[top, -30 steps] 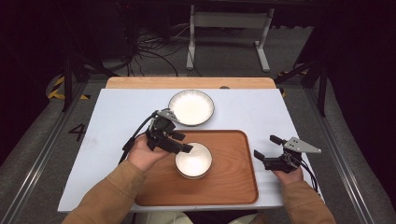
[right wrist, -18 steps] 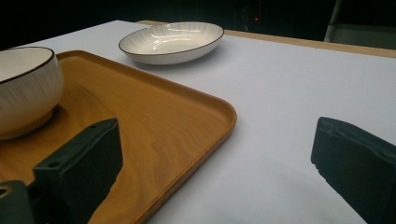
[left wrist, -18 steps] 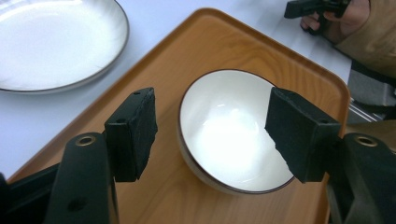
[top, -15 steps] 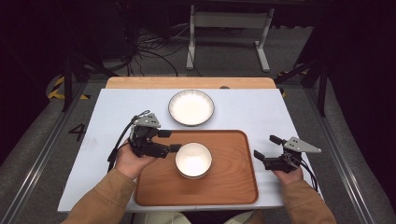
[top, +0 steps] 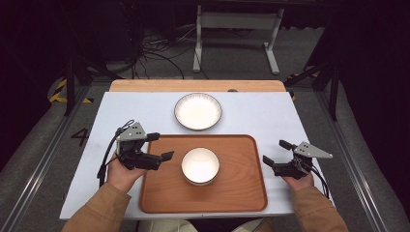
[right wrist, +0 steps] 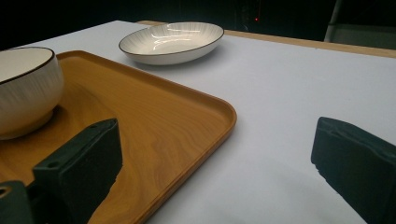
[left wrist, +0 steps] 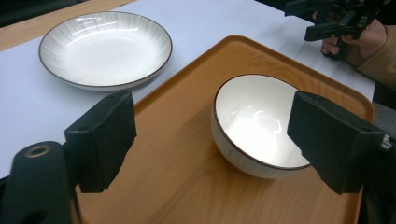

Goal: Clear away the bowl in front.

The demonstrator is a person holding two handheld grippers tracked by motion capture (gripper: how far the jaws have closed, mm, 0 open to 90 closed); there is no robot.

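White bowl (top: 200, 165) sits upright on the wooden tray (top: 241, 193), about mid-tray, nothing gripping it. Left gripper (top: 162, 146) is at the tray's left edge, near the bowl but clear of it; its fingers (left wrist: 100, 140) have just been opening and stand released, with the bowl seen beyond the gap in the left gripper view, not touched. Right gripper (top: 276, 151) hovers just off the tray's right edge over the table (top: 270, 111), fingers (right wrist: 79, 163) spread wide, holding nothing. 1 shallow white plate (top: 197, 110) rests on the table just beyond the tray's far edge, apart from both grippers.
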